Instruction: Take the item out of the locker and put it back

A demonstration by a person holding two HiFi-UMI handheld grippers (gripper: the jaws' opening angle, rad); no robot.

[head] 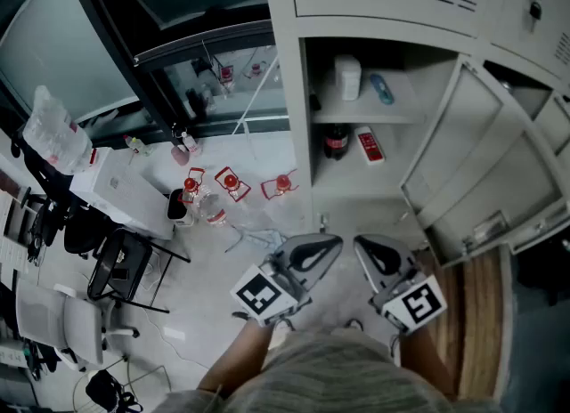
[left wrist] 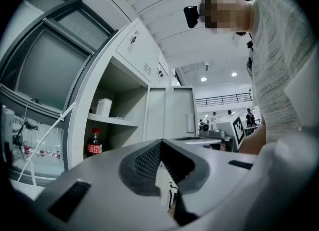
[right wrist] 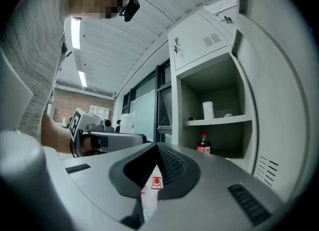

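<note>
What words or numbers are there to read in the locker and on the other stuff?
No text can be read anywhere.
Bottle, red label: too small to read.
Red and white packet beside it: print blurred.
White tub above them: no print visible.
Cubes: black-and-white square patterns, no words.

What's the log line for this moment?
locker: door open | bottle: under shelf, untouched | left gripper: shut | right gripper: shut
</note>
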